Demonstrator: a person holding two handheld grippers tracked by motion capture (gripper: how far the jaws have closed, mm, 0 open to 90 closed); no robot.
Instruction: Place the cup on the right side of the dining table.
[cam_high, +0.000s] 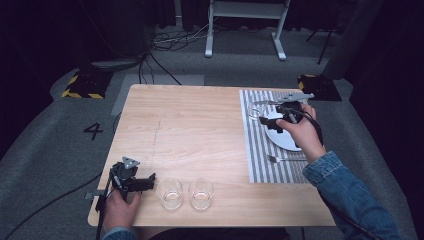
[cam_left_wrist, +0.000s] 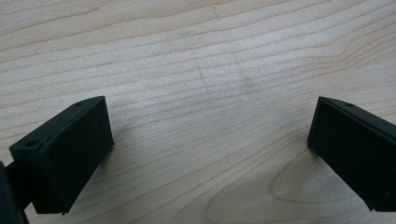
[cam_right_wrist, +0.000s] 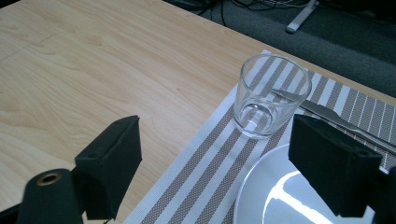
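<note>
Holding my right gripper (cam_right_wrist: 212, 163) with its jaws spread wide and empty, I have it poised above the near corner of the striped placemat (cam_right_wrist: 205, 163), tilted down toward the glass (cam_right_wrist: 271, 95). That glass stands upright just ahead of the jaws and a little toward the right one, on the mat, with the white plate (cam_right_wrist: 266, 196) under that right jaw and a knife (cam_right_wrist: 327, 114) lying just behind the glass.

My left gripper (cam_left_wrist: 210, 154) is likewise wide open with nothing between the jaws, low over bare wooden table (cam_left_wrist: 201, 56). From the high view it sits at the near left edge, its tips pointing at two more glasses (cam_high: 170, 192) just beyond them.

The step in hand, I judge, is taking the glass on the mat. To do it well I'd shift slightly toward the right jaw's side so the glass is centred, come down level, keep the right jaw clear of the plate rim and knife, and close gently on the thick lower wall.
</note>
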